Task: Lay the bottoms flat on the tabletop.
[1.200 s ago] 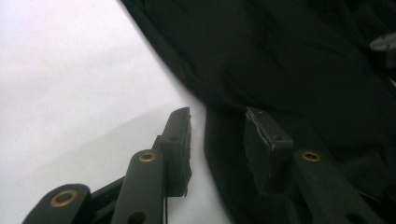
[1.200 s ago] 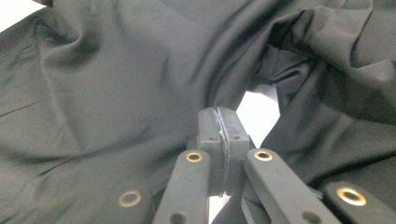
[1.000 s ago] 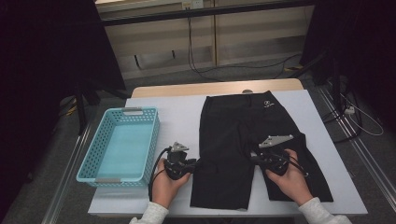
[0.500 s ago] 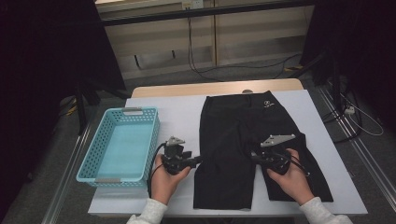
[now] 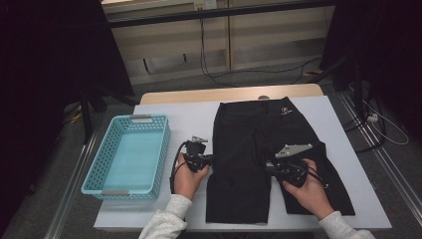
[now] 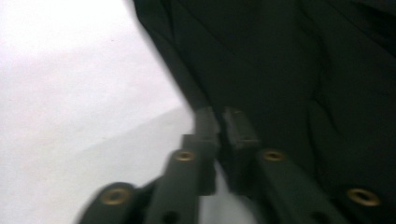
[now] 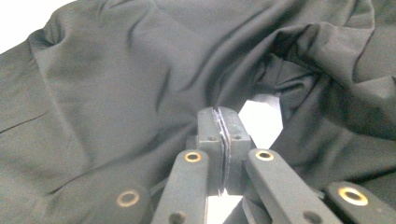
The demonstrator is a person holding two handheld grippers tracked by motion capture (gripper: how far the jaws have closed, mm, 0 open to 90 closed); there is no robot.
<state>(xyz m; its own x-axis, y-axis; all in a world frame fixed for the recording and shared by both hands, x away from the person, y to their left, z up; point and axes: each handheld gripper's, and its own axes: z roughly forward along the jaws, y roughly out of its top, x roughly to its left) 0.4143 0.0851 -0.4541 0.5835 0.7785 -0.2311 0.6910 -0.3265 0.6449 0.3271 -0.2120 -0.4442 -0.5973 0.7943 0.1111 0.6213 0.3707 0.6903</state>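
Observation:
Black shorts (image 5: 259, 144) lie flat on the white table (image 5: 189, 124), waistband at the far side. My left gripper (image 5: 211, 160) is at the outer edge of the shorts' left leg. In the left gripper view its jaws (image 6: 220, 122) have just been closing, and the edge of the shorts (image 6: 289, 70) runs in between the pads. My right gripper (image 5: 268, 169) sits at the inner edge between the two legs. In the right gripper view its pads (image 7: 219, 123) press together on a fold of the fabric (image 7: 116, 84), which is bunched and lifted behind them, with white table showing through a gap.
A light blue plastic basket (image 5: 161, 149) stands empty at the left of the table, close to my left hand. Beyond the table's far wooden edge are a floor with cables and dark stands on both sides.
My left hand has moved right, up to the edge of the shorts' left leg, and its jaws have closed there. The right hand has kept still.

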